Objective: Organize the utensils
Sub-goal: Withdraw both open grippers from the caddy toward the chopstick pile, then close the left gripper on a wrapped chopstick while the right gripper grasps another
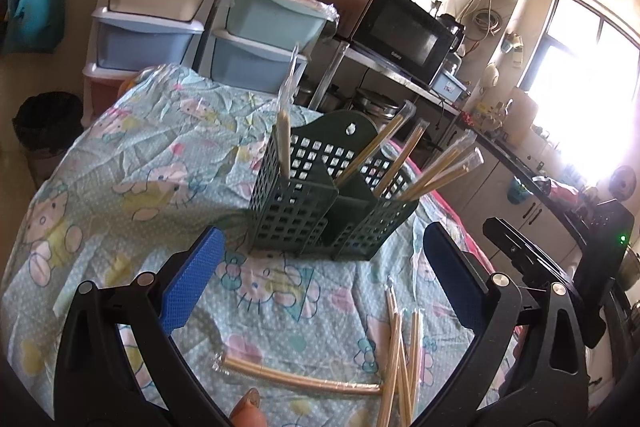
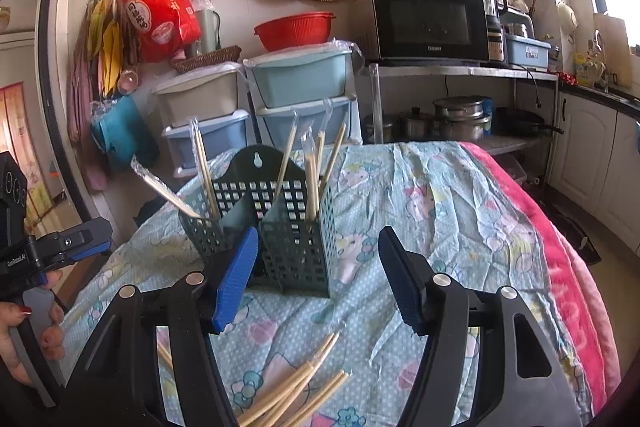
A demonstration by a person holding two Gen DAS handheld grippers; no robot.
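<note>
A dark green lattice utensil holder (image 1: 320,215) (image 2: 288,239) stands on the cartoon-print cloth. Wrapped chopstick pairs stand in its compartments: one in the left compartment (image 1: 285,143), several in the right (image 1: 432,175). Loose wrapped chopsticks lie on the cloth in front (image 1: 400,355) (image 2: 296,387), one pair lying crosswise (image 1: 300,379). My left gripper (image 1: 320,279) is open and empty, just short of the holder. My right gripper (image 2: 316,279) is open and empty, close to the holder's front. The left gripper also shows in the right wrist view (image 2: 60,247).
The cloth-covered table (image 2: 460,211) has a pink edge at the right (image 2: 568,267). Stacked plastic drawers (image 2: 300,83), a microwave (image 2: 428,23) on a metal shelf and pots stand behind. A black bin (image 1: 48,123) sits at far left.
</note>
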